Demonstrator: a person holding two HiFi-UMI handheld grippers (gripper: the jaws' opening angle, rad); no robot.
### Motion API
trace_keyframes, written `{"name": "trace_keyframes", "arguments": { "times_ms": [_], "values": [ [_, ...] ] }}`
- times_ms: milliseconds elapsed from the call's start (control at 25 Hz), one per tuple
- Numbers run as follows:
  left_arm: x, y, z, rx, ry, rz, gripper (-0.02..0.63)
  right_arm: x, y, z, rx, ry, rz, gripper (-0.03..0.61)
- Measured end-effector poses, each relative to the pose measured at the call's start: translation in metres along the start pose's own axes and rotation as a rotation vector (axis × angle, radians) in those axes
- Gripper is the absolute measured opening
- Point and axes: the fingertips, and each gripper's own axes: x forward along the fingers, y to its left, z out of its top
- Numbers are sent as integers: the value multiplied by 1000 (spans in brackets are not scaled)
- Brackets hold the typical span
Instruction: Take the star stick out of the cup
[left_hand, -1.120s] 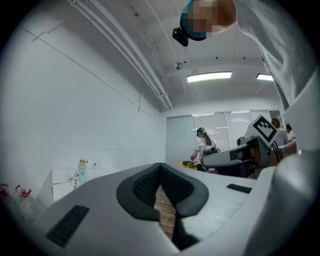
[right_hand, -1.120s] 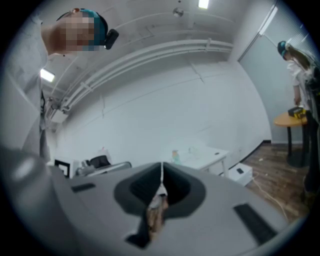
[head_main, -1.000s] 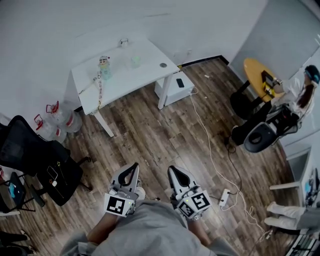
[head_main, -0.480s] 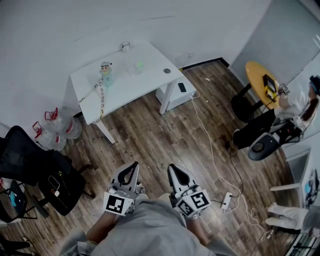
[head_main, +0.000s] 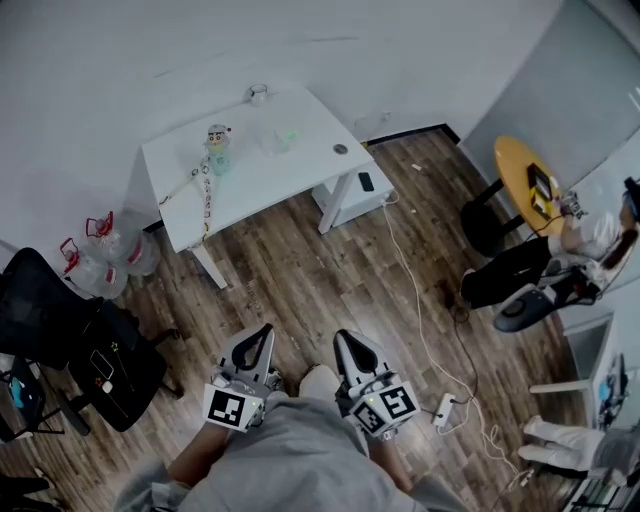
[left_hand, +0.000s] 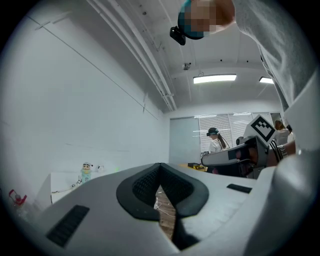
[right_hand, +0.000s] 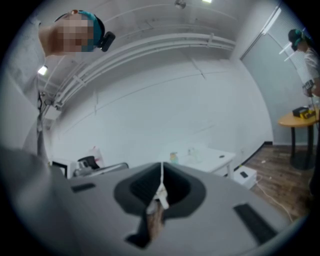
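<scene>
Straight ahead, bare wood floor (head_main: 300, 280) lies open between my left tongs (head_main: 262, 335), my right tongs (head_main: 342, 338) and the counter (head_main: 300, 115). On the left a black chair (head_main: 70, 335) and water jugs (head_main: 105, 250) crowd the way. On the right a white cable (head_main: 415, 300) snakes over the boards to a power strip (head_main: 440, 410). A white box (head_main: 345, 195) sits by the counter's right leg. On top, a figurine bottle (head_main: 217, 148) and a trailing cord (head_main: 203, 190) fill the left. A clear cup (head_main: 278, 140) stands mid-counter and a small glass (head_main: 258, 94) at the far edge. The near right part is bare.
</scene>
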Motion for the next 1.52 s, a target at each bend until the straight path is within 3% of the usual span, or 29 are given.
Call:
{"name": "trace_keyframes", "arguments": {
  "times_ms": [640,1200,1520],
  "values": [
    [44,48,0,27,14,108,31,74,-34,15,3,30,104,36],
    [143,83,1,30,37,171,31,153,-105,47,24,72,179,37],
    [208,94,8,46,16,256,31,191,-161,70,21,95,245,36]
  ]
}}
